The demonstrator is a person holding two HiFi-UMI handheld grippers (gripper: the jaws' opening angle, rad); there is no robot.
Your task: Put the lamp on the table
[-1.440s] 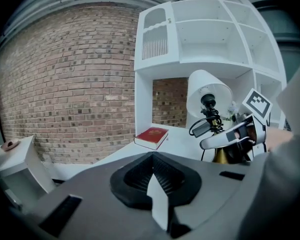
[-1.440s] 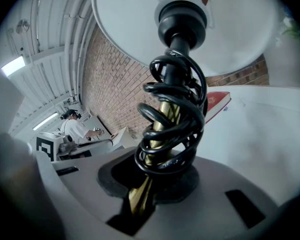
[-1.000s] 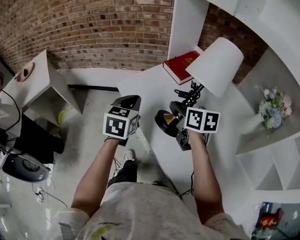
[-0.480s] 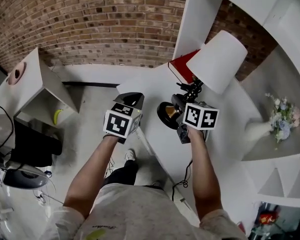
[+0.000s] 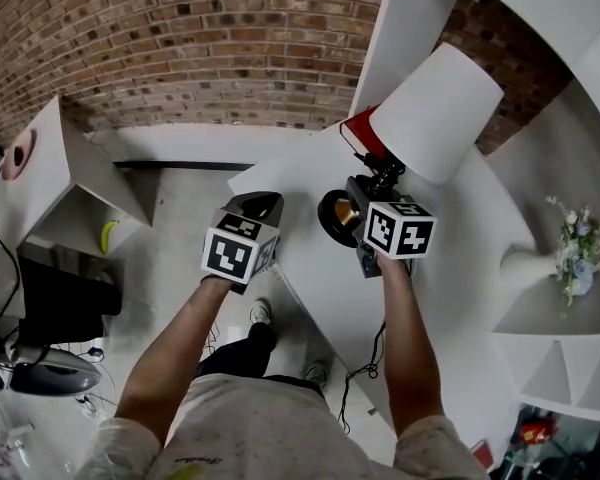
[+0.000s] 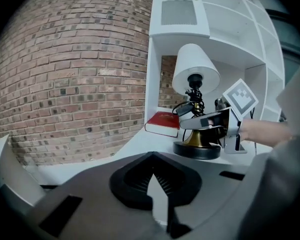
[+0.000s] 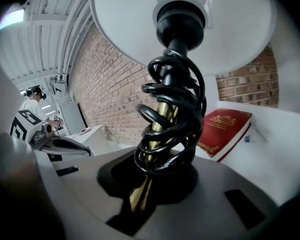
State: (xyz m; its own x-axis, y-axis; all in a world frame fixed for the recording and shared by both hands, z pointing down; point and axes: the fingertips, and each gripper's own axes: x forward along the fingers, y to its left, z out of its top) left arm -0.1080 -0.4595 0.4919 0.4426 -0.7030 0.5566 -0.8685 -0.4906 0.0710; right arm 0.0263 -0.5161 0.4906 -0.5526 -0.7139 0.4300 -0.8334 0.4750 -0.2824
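Note:
The lamp has a white shade [image 5: 435,113], a brass stem [image 7: 151,171] wrapped in black coiled cable [image 7: 172,114], and a round black base [image 5: 335,218]. My right gripper [image 5: 358,206] is shut on the brass stem just above the base, as the right gripper view [image 7: 150,184] shows. The lamp stands upright with its base [image 6: 197,149] low over the near corner of the white table [image 5: 450,268]; I cannot tell whether it touches. My left gripper [image 5: 258,206] hangs left of the lamp by the table's edge, shut, with nothing in it [image 6: 154,184].
A red book [image 5: 365,128] lies on the table just behind the lamp. White shelving [image 5: 410,28] rises behind and to the right, with a vase of flowers [image 5: 570,258] on a shelf. A white cabinet [image 5: 50,168] stands at the left over the floor.
Both grippers have moved forward and down, the right one carrying the lamp farther over the table toward the red book. The left gripper kept beside it.

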